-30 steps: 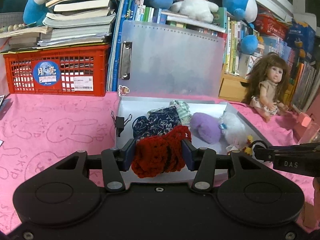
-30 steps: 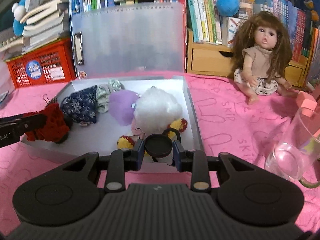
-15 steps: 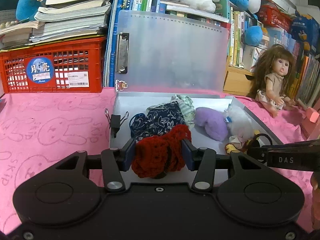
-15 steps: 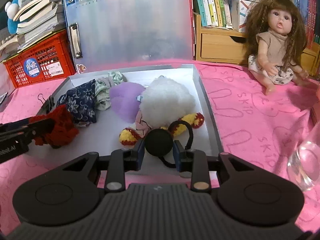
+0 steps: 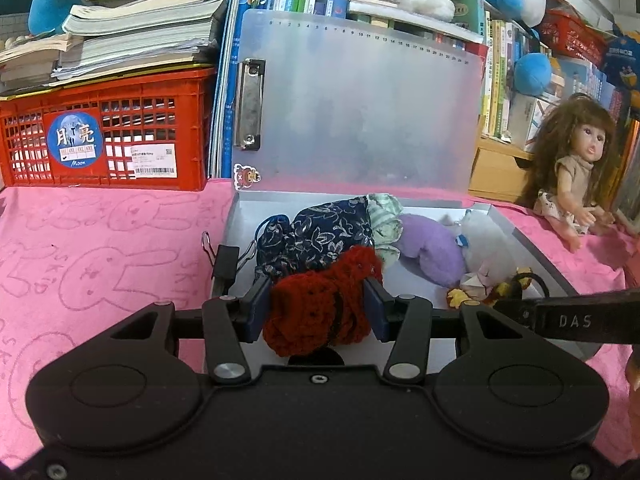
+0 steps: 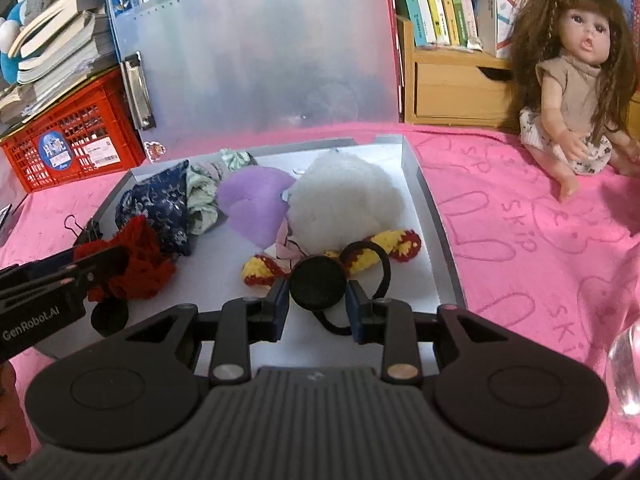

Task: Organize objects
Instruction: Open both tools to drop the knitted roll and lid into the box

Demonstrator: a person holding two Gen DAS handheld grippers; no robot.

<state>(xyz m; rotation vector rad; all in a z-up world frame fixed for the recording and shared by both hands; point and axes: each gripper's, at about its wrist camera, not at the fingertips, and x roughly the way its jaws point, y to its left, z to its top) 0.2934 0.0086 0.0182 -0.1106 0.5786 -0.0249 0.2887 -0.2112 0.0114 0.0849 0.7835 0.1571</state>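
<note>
An open grey box [image 5: 532, 246] [image 6: 436, 216] lies on the pink cloth with its frosted lid [image 5: 360, 112] standing up behind. My left gripper [image 5: 318, 308] is shut on a red crocheted piece [image 5: 320, 306] over the box's front left part; it also shows in the right wrist view [image 6: 136, 264]. My right gripper [image 6: 318, 300] is shut on a black round disc with an elastic loop [image 6: 318, 284], held over the box's front edge. Inside lie a navy floral pouch [image 5: 316, 236], a green striped cloth [image 5: 386, 216], a purple plush [image 6: 256, 204], a white fluffy plush [image 6: 348, 204] and a yellow-red knitted piece [image 6: 392, 246].
A black binder clip [image 5: 226, 260] sits on the box's left rim. A red crate [image 5: 104, 132] with stacked books stands at the back left. A doll [image 6: 576, 80] sits at the right by a wooden drawer [image 6: 452, 88]. A clear glass jug [image 6: 626, 368] is at the far right.
Both grippers have moved forward over the box, each keeping its hold. The box and its contents look closer and larger in both views.
</note>
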